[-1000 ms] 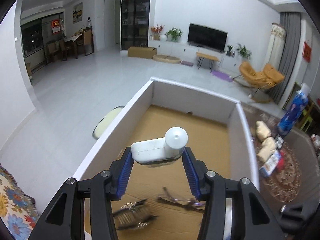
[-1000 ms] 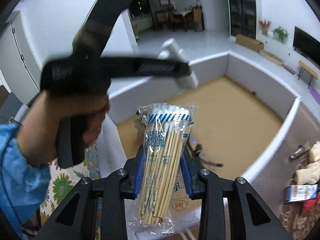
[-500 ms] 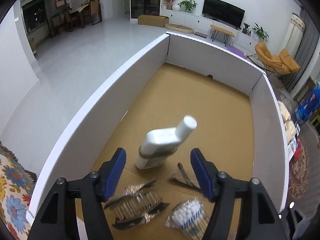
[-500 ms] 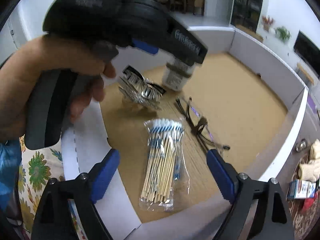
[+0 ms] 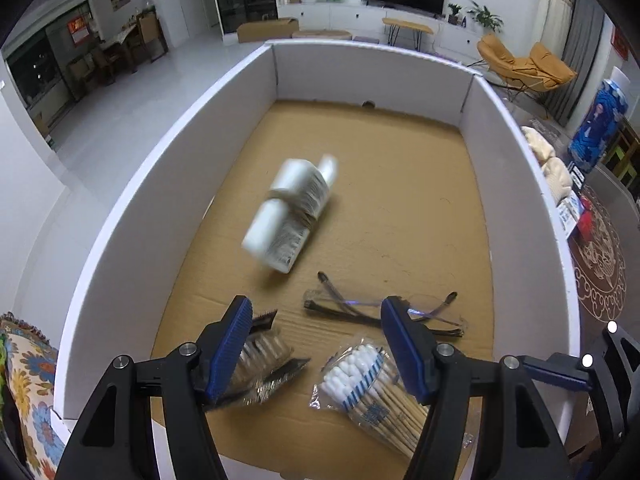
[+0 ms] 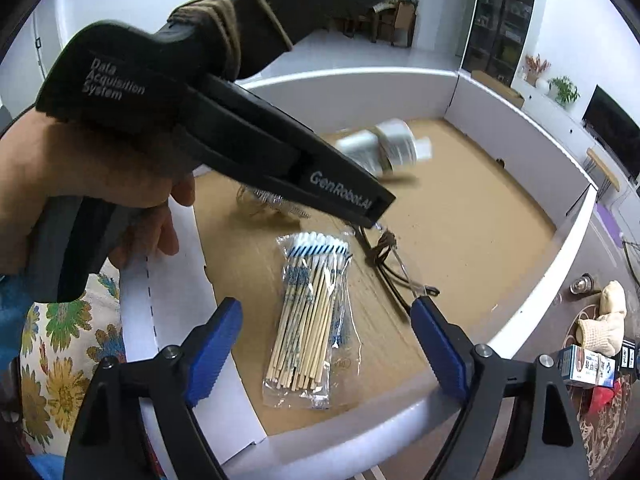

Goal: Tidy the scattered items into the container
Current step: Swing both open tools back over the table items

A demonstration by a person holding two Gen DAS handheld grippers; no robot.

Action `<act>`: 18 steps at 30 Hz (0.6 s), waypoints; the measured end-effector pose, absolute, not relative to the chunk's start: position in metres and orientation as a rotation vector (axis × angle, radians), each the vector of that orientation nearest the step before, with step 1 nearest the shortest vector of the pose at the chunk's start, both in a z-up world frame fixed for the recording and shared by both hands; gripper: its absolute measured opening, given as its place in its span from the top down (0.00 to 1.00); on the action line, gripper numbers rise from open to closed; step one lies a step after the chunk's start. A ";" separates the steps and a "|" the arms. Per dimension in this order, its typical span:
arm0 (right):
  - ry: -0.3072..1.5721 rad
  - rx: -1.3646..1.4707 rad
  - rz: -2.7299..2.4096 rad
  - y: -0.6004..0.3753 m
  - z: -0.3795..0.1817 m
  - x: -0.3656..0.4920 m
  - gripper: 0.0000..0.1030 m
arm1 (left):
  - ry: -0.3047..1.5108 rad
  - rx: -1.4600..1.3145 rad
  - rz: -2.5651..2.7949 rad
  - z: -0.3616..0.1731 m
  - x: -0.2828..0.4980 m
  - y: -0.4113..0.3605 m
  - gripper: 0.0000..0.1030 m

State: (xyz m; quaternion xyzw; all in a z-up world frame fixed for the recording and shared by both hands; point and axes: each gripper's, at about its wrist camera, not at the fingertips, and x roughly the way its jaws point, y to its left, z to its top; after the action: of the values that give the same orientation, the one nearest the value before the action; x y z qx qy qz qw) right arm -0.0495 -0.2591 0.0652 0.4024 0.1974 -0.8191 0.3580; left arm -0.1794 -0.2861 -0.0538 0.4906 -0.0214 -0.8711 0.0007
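Both hand-held grippers hang over the near end of the box (image 5: 132,200), jaws apart and empty: the left hand-held gripper (image 5: 316,344) half spread, the right hand-held gripper (image 6: 326,344) wide.

Nearest, by the box's near wall, lies the swab pack (image 6: 310,312): light, in slick crinkly film, best pinched across the stiff stick bundle. Beside it toward the near left corner sits a foil packet (image 5: 260,360), thin and easily crushed. Just past them lie the glasses (image 5: 380,312), fragile, with thin arms; the frame bridge looks the safest hold. Farther in, at mid-floor, the white bottle (image 5: 292,216) is blurred, apparently tumbling; it is rigid and smooth and may roll.

The far half of the floor is bare, ringed by tall white walls. More items (image 6: 592,344) wait on the desk outside the right wall.
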 end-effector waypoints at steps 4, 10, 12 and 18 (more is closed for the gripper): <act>0.339 0.905 -2.219 -0.234 0.087 -0.045 0.15 | 0.120 1.372 -2.822 -0.038 -0.174 -0.298 0.24; 0.228 0.719 -2.430 -0.136 0.116 -0.016 0.00 | 0.084 1.115 -2.905 -0.002 -0.147 -0.281 0.23; 0.228 0.775 -2.509 -0.090 0.107 -0.010 0.00 | 0.087 1.086 -2.970 0.012 -0.135 -0.262 0.23; 0.184 1.200 -2.724 0.047 0.043 -0.033 0.00 | 0.024 1.123 -3.263 0.047 -0.090 -0.163 0.09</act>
State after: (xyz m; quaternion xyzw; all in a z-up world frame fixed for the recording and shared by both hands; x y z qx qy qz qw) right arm -0.0326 0.0471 0.0431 0.4009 0.0614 -0.9106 0.0795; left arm -0.0901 -0.1627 0.0468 0.3216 0.0068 -0.9343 -0.1539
